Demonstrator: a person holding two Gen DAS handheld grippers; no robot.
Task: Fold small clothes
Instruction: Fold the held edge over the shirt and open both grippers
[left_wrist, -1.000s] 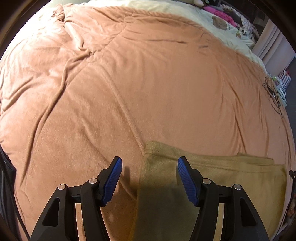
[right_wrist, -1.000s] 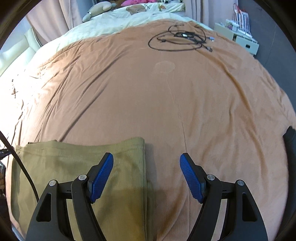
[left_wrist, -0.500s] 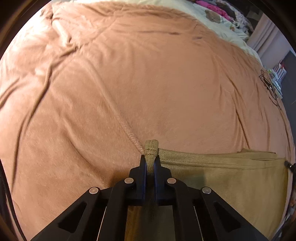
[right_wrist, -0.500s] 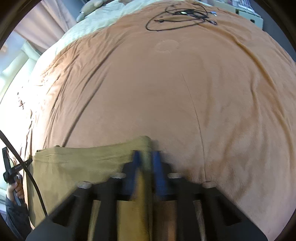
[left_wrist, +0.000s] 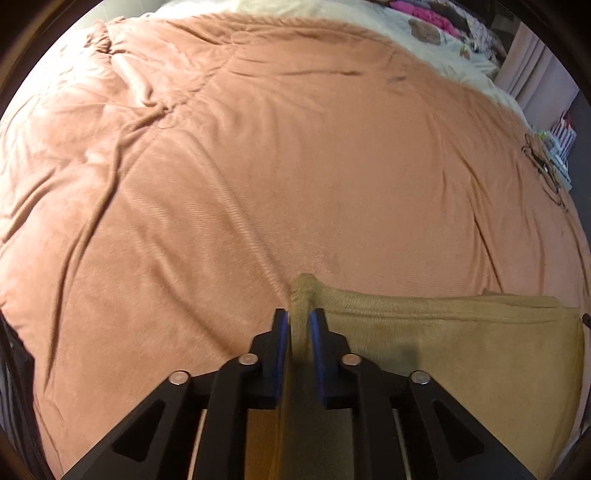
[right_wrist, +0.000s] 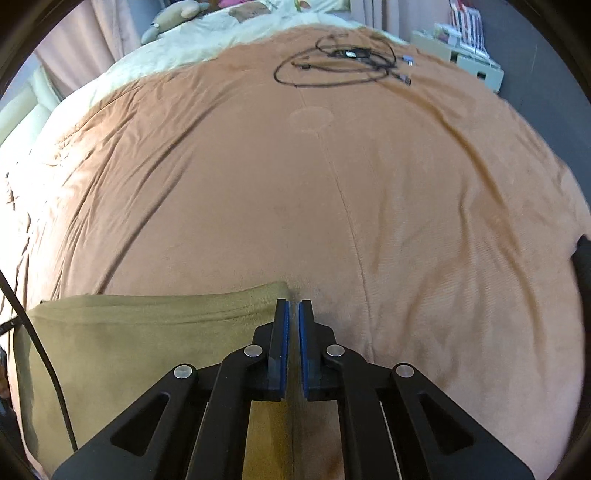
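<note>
An olive-tan garment (left_wrist: 443, 343) lies flat on a brown bedspread (left_wrist: 295, 166). My left gripper (left_wrist: 299, 317) is shut on the garment's far left corner, which bunches up between the blue pads. In the right wrist view the same garment (right_wrist: 147, 332) spreads to the left. My right gripper (right_wrist: 291, 306) is shut at its far right corner; the cloth edge runs between the pads.
A coil of black cables (right_wrist: 343, 62) lies far back on the bedspread (right_wrist: 332, 184). A cream blanket with soft toys (right_wrist: 207, 33) is at the head of the bed. A white shelf unit (right_wrist: 465, 55) stands beyond the bed on the right. A black cord (right_wrist: 40, 354) hangs at left.
Both grippers went from open astride the garment's far corners to shut on them. Since half a second ago both have risen slightly with the corners pinched.
</note>
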